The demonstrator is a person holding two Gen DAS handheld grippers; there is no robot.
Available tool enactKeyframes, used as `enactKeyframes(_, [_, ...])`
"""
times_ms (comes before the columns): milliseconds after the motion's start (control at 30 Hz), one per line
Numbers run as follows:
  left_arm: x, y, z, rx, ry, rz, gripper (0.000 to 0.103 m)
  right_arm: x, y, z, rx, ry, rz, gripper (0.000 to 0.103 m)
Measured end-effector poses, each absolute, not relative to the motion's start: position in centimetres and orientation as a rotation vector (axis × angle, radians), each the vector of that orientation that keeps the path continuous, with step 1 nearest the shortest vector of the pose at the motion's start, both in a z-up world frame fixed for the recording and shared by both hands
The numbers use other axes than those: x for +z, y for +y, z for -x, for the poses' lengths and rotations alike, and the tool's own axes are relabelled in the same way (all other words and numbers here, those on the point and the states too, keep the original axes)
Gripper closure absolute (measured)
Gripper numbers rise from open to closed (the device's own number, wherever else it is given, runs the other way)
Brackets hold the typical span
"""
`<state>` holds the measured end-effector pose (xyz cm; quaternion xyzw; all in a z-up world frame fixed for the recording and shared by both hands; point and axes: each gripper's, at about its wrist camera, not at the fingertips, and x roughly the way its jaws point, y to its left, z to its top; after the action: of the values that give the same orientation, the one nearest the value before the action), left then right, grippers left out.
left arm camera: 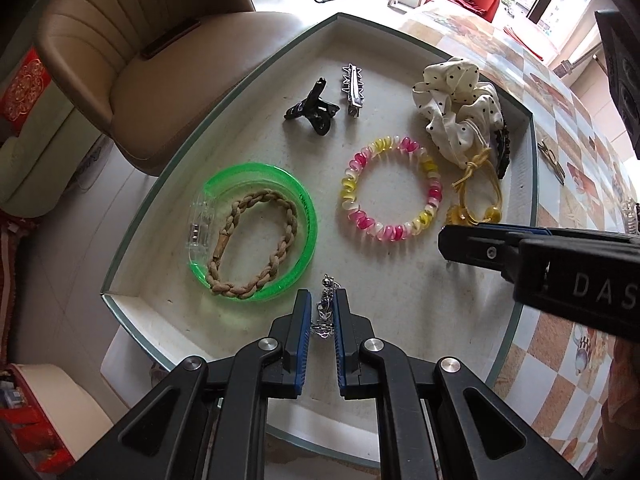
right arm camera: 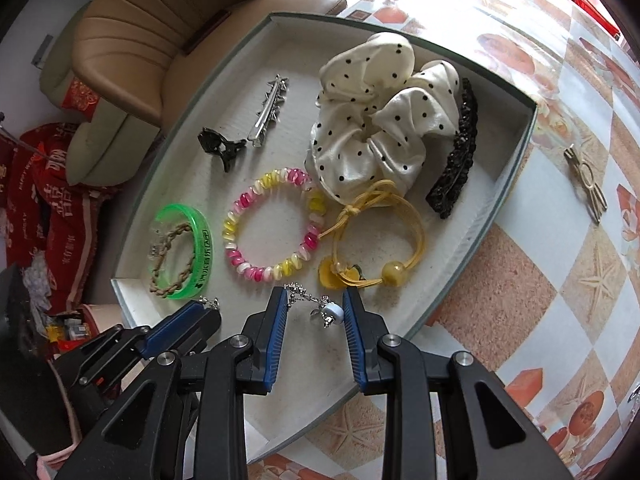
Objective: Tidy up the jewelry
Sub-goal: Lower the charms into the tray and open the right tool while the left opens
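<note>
A white tray [left arm camera: 400, 280] holds the jewelry. My left gripper [left arm camera: 322, 295] is shut on a thin silver chain [left arm camera: 325, 312], just above the tray's near edge and beside a green bangle [left arm camera: 308, 216] that rings a braided tan band [left arm camera: 256, 240]. My right gripper [right arm camera: 314, 292] hangs low over the tray [right arm camera: 248, 92]. Its pads grip a silver chain with a white bead [right arm camera: 333, 314]. Just beyond its fingertips lie a yellow hair tie [right arm camera: 416, 220] and a pink-and-yellow bead bracelet [right arm camera: 240, 216]. The left gripper [right arm camera: 200, 312] shows at lower left.
Further back in the tray lie a dotted white scrunchie [right arm camera: 372, 120], a black barrette [right arm camera: 456, 160], a silver clip [right arm camera: 268, 108] and a black claw clip [right arm camera: 222, 146]. A metal clip [right arm camera: 586, 180] lies on the patterned table. A tan armchair [left arm camera: 140, 60] stands beyond the tray.
</note>
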<state>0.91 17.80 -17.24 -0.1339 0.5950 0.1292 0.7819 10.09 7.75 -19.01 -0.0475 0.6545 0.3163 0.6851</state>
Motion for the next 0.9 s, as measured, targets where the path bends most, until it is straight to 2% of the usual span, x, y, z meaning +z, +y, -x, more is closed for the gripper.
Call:
enactKeyframes(367, [-17.3, 17.8, -1.3, 0.288, 1.293, 0.298, 0.089, -19.4, 9.2, -9.1, 0.688, 1.48, 0.124, 0.069])
enactKeyframes(467, [-17.3, 17.8, -1.3, 0.288, 1.294, 0.3, 0.089, -19.2, 8.8, -9.4, 0.698, 1.482, 0.1, 0.063])
enactKeyframes(533, [-17.2, 17.8, -1.3, 0.288, 1.29, 0.301, 0.089, -18.5, 8.3, -9.7, 0.703, 1.475, 0.081, 0.054])
enactKeyframes(600, [-17.0, 17.8, -1.3, 0.292, 1.287, 0.298, 0.089, -18.1, 8.0, -10.1, 0.7, 1.469, 0.058, 0.051])
enactKeyframes(900, [-16.7, 17.8, -1.4, 0.303, 1.292, 0.284, 0.089, -15.9, 5.2, -10.4, 0.641, 1.441, -0.015, 0.05])
